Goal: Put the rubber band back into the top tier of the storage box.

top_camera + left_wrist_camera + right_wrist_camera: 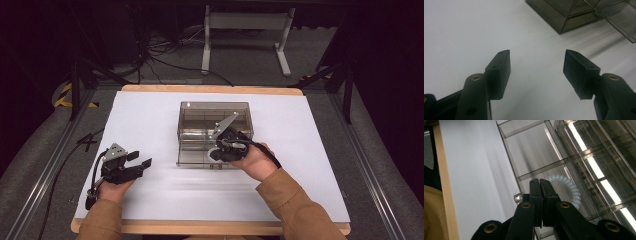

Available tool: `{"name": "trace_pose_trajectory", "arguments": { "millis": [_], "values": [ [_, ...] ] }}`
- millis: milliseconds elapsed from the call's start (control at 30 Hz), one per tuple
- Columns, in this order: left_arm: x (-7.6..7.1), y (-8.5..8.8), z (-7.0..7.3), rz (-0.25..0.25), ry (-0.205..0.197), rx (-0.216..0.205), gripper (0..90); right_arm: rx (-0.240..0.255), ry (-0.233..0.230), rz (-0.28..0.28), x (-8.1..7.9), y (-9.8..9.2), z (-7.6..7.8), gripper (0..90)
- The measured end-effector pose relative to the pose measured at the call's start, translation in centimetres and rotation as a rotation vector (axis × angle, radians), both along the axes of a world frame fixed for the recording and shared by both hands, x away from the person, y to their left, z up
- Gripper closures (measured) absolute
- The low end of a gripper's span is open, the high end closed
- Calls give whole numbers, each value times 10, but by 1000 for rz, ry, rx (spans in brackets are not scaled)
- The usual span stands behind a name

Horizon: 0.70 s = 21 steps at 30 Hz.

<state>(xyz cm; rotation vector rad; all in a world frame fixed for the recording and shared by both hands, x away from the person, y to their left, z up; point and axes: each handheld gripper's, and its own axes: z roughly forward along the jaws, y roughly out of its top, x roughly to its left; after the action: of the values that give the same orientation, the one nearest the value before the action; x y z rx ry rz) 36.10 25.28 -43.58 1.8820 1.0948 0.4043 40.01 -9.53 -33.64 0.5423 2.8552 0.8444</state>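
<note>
In the high view, a white-covered desk [150,120] with a wooden edge is seen, and a smoky transparent drawer box [215,112] stands near its middle. A drawer [192,156] is drawn out of the box toward the person. The right tool [216,154] is held at the front of that drawer, tipped downward, with the right hand [255,162] wrapped around its body and a tan sleeve [300,205] trailing to the lower edge. The left tool [142,161] is held well apart from the box, low over the bare desk at the left, its two black jaws spread and pointed toward the box.

In the left gripper view, the left tool [537,67] is shown with its jaws wide apart and nothing between them. White desk surface [469,27] lies beneath, and a corner of the drawer box [564,17] is seen at the upper right, with the drawer [621,22] jutting out beside it.

In the right gripper view, the right tool [540,185] is shown with its jaws pressed together, no gap left between the pads. A white coiled ring [570,188] lies inside a compartment of the drawer [534,152], curving just beyond and beside the jaw tips; whether any of it is pinched cannot be told. A small clear knob [517,198] is seen at the drawer's front wall, just beside the jaws.
</note>
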Motion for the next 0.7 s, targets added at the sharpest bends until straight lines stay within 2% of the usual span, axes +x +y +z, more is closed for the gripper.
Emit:
{"name": "trace_pose_trajectory", "arguments": {
  "millis": [100, 367, 700],
  "values": [
    [0, 0, 0, 1, -1, 0, 396, 32, -13, 15, -6, -3, 5, 900],
    [0, 0, 0, 1, 0, -1, 395, 78, -22, 34, -21, -13, 12, 900],
    [0, -1, 0, 0, -1, 2, 396, 145, -22, 51, -37, -30, 13, 900]
  ]
}}
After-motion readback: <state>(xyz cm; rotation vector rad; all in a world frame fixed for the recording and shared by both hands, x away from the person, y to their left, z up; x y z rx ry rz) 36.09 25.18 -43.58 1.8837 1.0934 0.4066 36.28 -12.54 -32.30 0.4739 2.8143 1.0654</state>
